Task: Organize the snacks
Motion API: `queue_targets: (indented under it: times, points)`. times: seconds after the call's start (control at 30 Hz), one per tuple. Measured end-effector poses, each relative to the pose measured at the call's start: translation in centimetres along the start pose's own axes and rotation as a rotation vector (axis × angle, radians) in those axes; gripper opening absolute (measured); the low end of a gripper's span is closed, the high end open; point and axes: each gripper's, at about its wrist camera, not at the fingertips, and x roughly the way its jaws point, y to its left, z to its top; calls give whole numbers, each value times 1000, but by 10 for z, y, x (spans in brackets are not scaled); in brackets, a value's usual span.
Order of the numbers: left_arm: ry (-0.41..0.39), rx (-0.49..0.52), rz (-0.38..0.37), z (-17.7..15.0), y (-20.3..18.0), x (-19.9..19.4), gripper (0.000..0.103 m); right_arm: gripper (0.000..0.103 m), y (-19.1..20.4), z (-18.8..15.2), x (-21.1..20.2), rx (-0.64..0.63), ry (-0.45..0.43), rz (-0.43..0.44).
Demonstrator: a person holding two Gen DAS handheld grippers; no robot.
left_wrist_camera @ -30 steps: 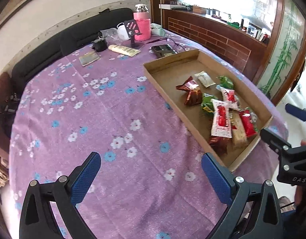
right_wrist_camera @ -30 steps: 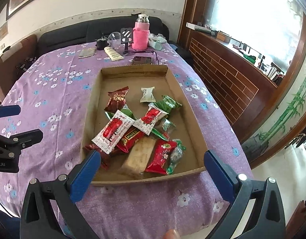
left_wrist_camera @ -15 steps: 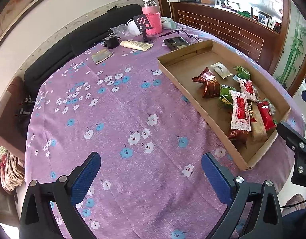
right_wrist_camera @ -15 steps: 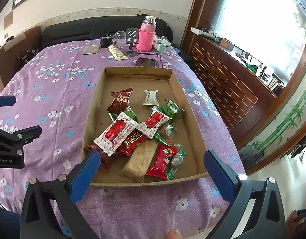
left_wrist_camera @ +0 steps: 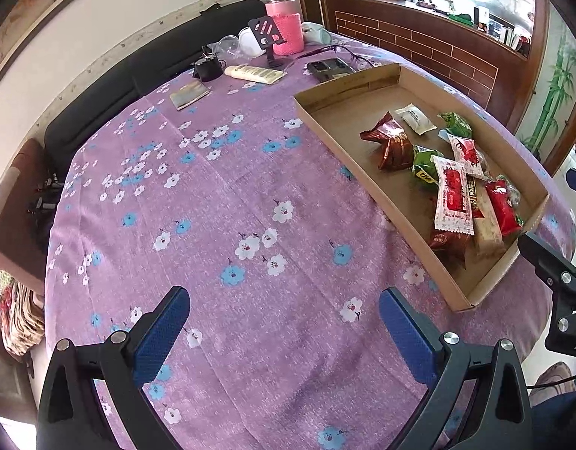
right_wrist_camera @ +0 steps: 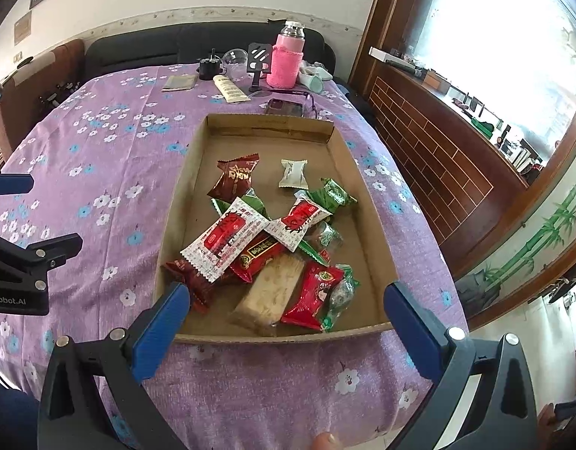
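A shallow cardboard tray (right_wrist_camera: 269, 127) lies on the purple flowered tablecloth (right_wrist_camera: 100, 157). Several wrapped snacks are heaped at its near end: a red-and-white packet (right_wrist_camera: 224, 240), a beige bar (right_wrist_camera: 273, 292), a red packet (right_wrist_camera: 314, 292) and a green packet (right_wrist_camera: 334, 195). A dark red packet (right_wrist_camera: 233, 180) and a small white one (right_wrist_camera: 293, 174) lie farther in. My right gripper (right_wrist_camera: 286, 288) hovers open above the tray's near edge, holding nothing. My left gripper (left_wrist_camera: 284, 300) is open over bare cloth, left of the tray (left_wrist_camera: 344, 157).
At the table's far end stand a pink-sleeved bottle (right_wrist_camera: 286, 62), a phone stand (right_wrist_camera: 258, 63), a phone (right_wrist_camera: 284, 107), a cream tube (right_wrist_camera: 229, 88) and a booklet (right_wrist_camera: 179, 82). A black sofa (right_wrist_camera: 145, 48) lies beyond. A brick-faced ledge (right_wrist_camera: 437, 142) runs along the right.
Both grippers have risen and drawn back a little, so more of the table shows. They stay open. The snacks and tray have not moved.
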Motion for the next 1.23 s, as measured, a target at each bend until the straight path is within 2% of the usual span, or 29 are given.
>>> queue_targets:
  times: [1.0, 1.23]
  points:
    - [13, 12, 8, -2, -7, -2, 102, 103, -9, -5, -5, 31, -7, -10]
    - [-15, 4, 25, -3, -2, -8, 102, 103, -9, -5, -6, 34, -10, -12]
